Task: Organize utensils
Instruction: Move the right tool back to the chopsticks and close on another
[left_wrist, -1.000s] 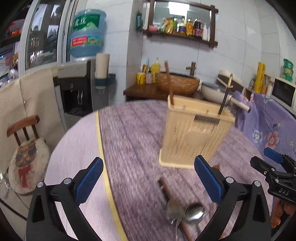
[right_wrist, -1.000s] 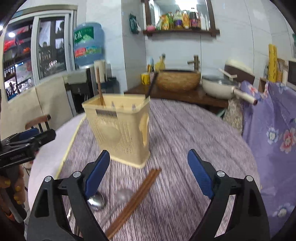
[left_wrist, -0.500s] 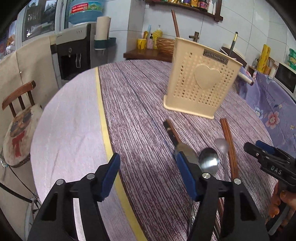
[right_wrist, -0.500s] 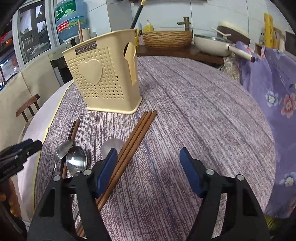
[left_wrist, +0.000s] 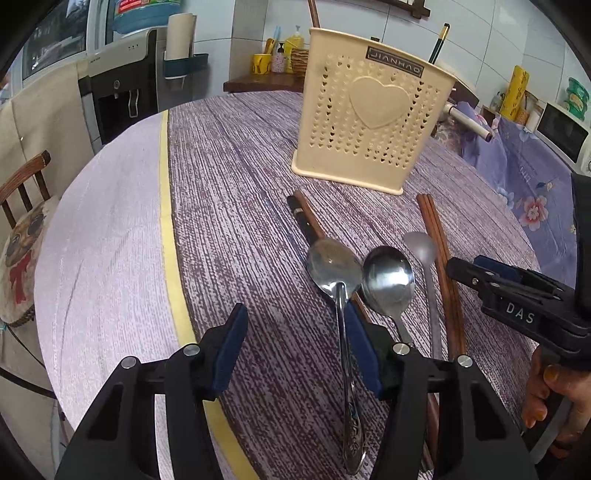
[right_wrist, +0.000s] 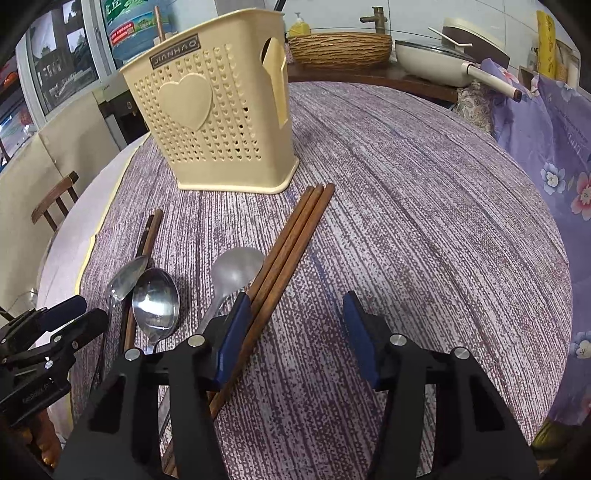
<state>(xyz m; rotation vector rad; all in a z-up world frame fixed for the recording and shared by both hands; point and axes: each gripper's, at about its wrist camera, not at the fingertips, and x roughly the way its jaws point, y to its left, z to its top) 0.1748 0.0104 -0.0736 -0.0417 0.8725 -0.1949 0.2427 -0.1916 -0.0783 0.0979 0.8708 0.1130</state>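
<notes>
- The left tongs (left_wrist: 297, 345) are hovering low over the tabletop (left_wrist: 229, 206), half open with nothing gripped; their jaws have just been closing.
- Between the left jaws only the purple striped cloth is showing; the handle of a shiny spoon (left_wrist: 334, 269) is running just beside the right-hand blue pad (left_wrist: 364, 350), and whether they are touching I cannot tell.
- The right tongs (right_wrist: 295, 338) are likewise hanging half open over bare cloth, holding nothing, their jaws having just been closing too.
- A bundle of brown chopsticks (right_wrist: 286, 247) is lying diagonally on the tabletop, passing just beside the left-hand pad of the right tongs and under that jaw.
- A second shiny spoon (left_wrist: 388, 280) is lying bowl-up next to the first, and a dull grey spoon (right_wrist: 236, 273) is resting between it and the chopsticks.
- A dark-handled utensil (left_wrist: 304, 219) is lying under the first spoon's bowl, pointing toward the holder.
- The cream utensil holder (left_wrist: 373, 122), perforated and bearing a raised heart, is standing upright beyond the loose utensils, apart from them, with a brown stick and a dark stick poking out of its top.
- A hand (left_wrist: 550, 398) is gripping the right tool at the edge of the left wrist view.
</notes>
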